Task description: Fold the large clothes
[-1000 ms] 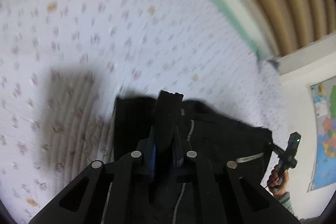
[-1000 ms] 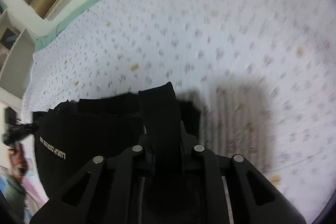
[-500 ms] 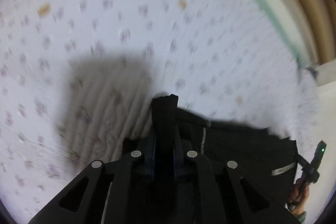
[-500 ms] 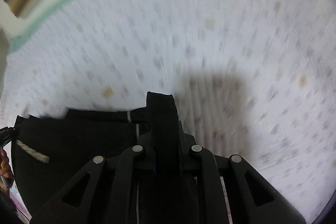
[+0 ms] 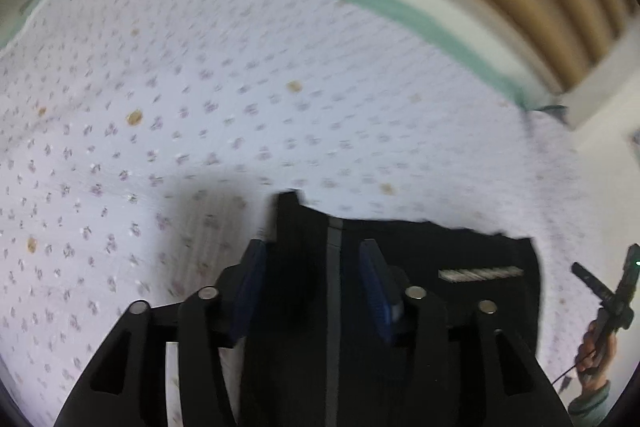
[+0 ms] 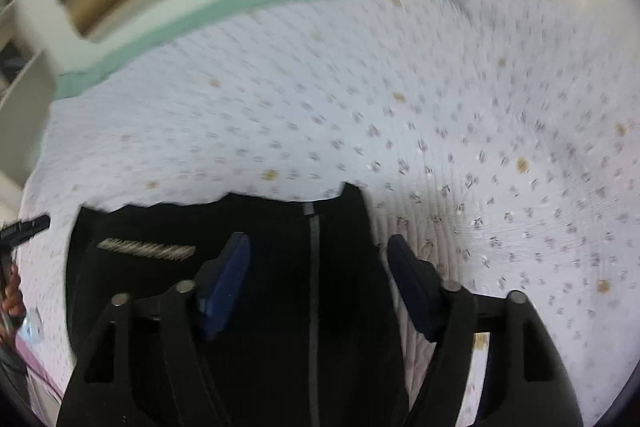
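I am looking over the flowered bed, where the black garment is lying near its front edge, long axis running sideways between my grips. Left hand-held gripper and right hand-held gripper are both spread open, straddling its two ends.
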### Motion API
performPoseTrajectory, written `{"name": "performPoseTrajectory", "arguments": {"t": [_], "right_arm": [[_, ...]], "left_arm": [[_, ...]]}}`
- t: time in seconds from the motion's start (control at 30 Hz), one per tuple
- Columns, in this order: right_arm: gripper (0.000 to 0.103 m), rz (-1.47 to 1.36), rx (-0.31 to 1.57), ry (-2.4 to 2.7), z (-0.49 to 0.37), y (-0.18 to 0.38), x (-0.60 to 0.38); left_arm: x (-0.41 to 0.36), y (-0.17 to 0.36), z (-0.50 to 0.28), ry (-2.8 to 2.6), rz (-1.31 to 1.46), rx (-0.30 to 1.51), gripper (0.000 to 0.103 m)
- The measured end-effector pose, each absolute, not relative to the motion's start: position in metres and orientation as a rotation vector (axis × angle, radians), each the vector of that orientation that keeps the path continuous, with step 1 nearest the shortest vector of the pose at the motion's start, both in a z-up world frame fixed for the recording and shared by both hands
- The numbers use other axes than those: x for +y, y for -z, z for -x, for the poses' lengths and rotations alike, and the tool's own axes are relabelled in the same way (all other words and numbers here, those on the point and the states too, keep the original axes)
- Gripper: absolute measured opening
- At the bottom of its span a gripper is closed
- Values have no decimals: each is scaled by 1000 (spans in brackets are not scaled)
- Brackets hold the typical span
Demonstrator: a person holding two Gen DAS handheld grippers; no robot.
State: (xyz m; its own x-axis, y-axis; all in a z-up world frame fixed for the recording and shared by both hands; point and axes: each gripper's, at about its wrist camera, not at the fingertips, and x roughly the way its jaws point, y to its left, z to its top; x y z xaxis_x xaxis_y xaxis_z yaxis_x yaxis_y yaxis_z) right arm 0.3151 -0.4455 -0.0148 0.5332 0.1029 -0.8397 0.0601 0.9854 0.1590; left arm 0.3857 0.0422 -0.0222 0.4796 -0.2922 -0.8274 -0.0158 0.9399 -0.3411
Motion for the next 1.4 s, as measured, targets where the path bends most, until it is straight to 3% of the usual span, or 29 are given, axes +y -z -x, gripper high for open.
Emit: {"name": "performPoseTrajectory", "arguments": {"t": [0.2,0.33,0.57,0.8,0.97,1.03,1.13,1.23,1.4], "right_arm": [[75,-115,1084,-137,-261,18,-376],[75,67,1137,-98,-242,53,-327],[74,-12,1257,-108,-248,141,-325],[73,-23,1263,-113,-250,136,-330],[71,-57,1115,-177,-266,67,-342],[71,-31,1075,-138,-288,55,-346],[71,-12,1125,-85,-324,77,-349],[69,-86,1289,-97,-347,139,-353],[69,-123,1288,-86,-348,154,-364]], "left_arm": [[-40,18,-332,354,279,1090,52],[-86,60,-305,432,290,1195,52],[-119,140,-299,362,190,1269,52],[-121,117,-305,380,164,1294,52],[-107,52,-329,425,226,1144,52],[-108,46,-349,407,226,1120,58],[-117,77,-375,358,211,1206,58],[-125,141,-394,290,198,1356,57],[-135,135,-394,264,95,1326,58]]}}
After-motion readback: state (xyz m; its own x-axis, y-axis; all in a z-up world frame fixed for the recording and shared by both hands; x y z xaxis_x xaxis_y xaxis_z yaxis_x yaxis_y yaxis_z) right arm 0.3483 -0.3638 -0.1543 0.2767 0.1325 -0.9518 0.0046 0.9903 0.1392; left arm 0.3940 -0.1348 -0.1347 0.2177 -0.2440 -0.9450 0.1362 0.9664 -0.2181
